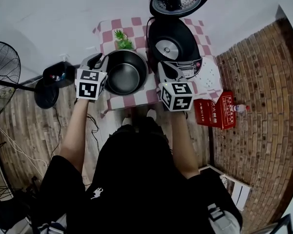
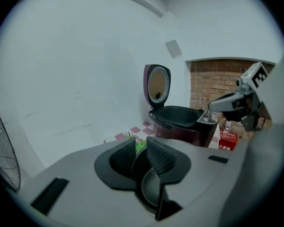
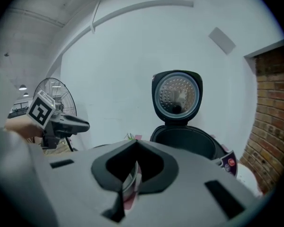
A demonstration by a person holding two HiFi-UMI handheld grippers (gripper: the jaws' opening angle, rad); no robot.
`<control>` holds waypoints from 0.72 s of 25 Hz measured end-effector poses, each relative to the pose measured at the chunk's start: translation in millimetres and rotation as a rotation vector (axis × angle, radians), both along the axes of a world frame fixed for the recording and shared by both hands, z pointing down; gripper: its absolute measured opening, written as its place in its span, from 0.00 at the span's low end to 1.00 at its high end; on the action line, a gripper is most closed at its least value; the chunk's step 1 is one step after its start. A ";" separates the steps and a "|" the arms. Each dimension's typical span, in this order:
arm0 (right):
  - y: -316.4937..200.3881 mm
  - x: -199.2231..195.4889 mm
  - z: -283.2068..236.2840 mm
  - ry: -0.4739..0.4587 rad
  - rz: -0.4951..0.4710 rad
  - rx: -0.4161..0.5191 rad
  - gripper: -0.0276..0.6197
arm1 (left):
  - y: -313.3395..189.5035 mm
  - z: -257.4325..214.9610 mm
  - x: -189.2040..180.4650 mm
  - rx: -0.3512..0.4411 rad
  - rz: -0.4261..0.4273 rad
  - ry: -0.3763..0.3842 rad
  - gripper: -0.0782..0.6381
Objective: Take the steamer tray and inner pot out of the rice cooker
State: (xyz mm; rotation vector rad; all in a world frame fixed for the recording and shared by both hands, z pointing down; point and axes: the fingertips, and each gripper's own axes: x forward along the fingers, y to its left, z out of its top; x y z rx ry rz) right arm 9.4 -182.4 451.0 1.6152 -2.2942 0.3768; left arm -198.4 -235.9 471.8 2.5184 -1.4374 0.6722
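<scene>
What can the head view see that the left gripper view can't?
Only the head view shows the person's black shirt and the marker cube on the left gripper. Only the left gripper view shows that gripper's ribbed pads up close and a grey square on the wall. Both show the rice cooker with its lid up, the inner pot, the little plant, the red box and the right gripper.

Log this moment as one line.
pot: out, left of cooker | right gripper: shut on pot | left gripper: jaws slightly apart around pot rim | tray: beside cooker
</scene>
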 end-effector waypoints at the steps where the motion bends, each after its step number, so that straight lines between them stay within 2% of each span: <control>1: 1.8 3.3 -4.4 -0.007 0.006 0.010 0.05 | 3.3 -6.3 1.3 0.010 -0.003 0.012 0.21; 12: 25.4 46.4 -34.9 -0.056 0.043 0.089 0.05 | 42.1 -37.8 28.8 0.071 -0.026 0.104 0.12; 18: 36.7 82.8 -59.3 -0.071 0.032 0.137 0.05 | 76.3 -55.8 61.5 0.107 -0.041 0.138 0.12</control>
